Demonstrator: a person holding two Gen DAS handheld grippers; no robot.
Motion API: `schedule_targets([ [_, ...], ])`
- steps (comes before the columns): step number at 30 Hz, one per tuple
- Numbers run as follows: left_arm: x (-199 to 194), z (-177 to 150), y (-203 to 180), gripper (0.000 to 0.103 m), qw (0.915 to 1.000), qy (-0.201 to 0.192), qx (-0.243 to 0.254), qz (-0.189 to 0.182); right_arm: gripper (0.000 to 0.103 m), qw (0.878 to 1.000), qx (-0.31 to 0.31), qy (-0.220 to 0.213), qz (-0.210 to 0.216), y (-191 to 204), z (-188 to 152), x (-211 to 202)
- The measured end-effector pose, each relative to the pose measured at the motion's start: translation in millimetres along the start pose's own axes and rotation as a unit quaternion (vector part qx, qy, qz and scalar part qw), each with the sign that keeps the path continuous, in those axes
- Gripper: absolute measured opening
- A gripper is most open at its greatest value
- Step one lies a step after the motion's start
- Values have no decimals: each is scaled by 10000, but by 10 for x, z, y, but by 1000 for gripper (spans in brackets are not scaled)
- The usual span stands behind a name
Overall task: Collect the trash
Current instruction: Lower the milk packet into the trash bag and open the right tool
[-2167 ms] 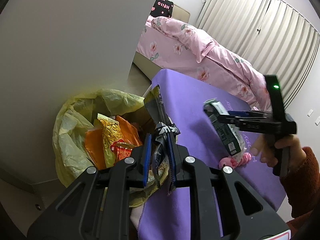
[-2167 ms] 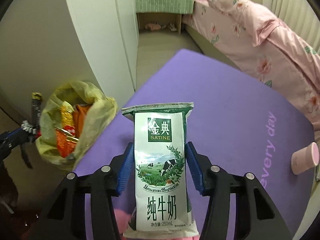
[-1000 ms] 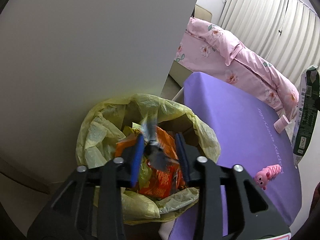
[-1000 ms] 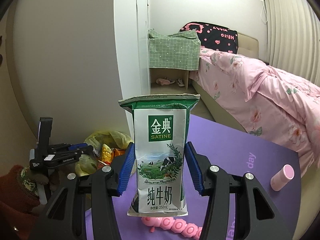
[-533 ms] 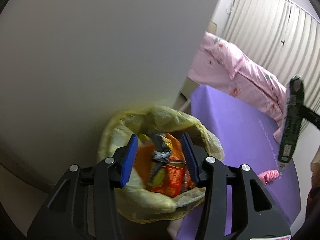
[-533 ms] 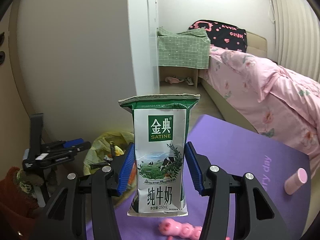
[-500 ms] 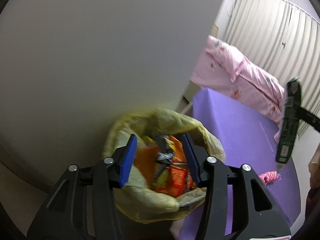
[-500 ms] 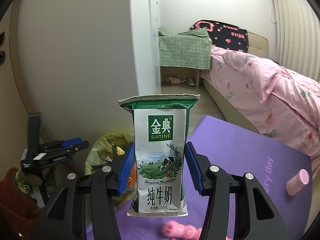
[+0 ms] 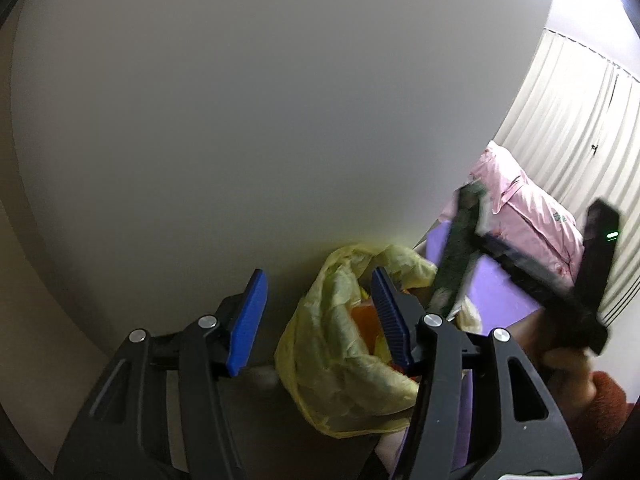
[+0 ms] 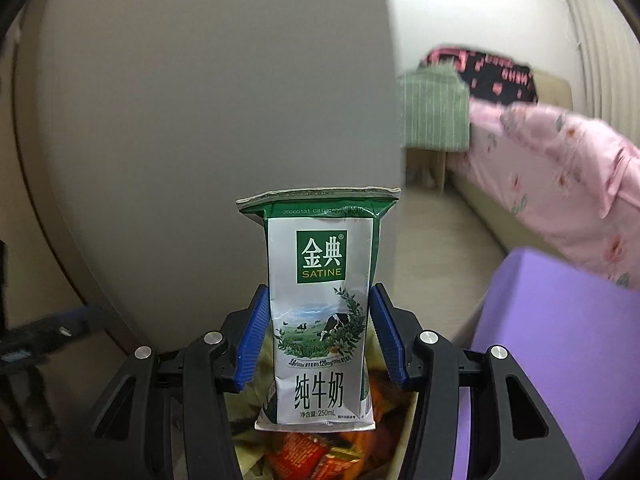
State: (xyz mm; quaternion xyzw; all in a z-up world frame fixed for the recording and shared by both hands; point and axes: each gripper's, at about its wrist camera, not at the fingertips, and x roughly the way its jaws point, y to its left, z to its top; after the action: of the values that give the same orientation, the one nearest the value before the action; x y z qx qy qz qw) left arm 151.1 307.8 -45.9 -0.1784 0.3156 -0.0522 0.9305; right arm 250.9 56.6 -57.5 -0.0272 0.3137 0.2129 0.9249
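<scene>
Item: milk carton (image 10: 320,312), upright, clamped in my right gripper (image 10: 318,336) above the yellow trash bag (image 9: 340,360). My left gripper (image 9: 320,316): jaws just widened, nothing between them.

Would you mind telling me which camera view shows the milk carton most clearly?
The right wrist view: the milk carton fills the middle, sharp and front-on, gripped by the right claw over the yellow trash bag. The left wrist view shows the carton only edge-on and motion-blurred at right.

Upright milk carton (image 10: 320,312) above yellow trash bag (image 9: 340,344).
</scene>
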Motion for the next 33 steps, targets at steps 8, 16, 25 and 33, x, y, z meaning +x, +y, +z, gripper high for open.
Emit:
schedule_targets([
  [8,134,-150,87,51,9996,204,-195,-22,48,9928,187,1179,-106,-40,-431,487],
  [16,70,-187,-141,51,9997,225,88,-76,49,9904,479,1258,321,-169,-341,449],
  [25,-225,-260,-555,60,9996,-98,252,123,58,9955,184,792,482,-165,-278,-278],
  [33,-598,-579,-1386,77,9945,-115,1041,0,58,9988,151,442,172,-336,-473,-1433],
])
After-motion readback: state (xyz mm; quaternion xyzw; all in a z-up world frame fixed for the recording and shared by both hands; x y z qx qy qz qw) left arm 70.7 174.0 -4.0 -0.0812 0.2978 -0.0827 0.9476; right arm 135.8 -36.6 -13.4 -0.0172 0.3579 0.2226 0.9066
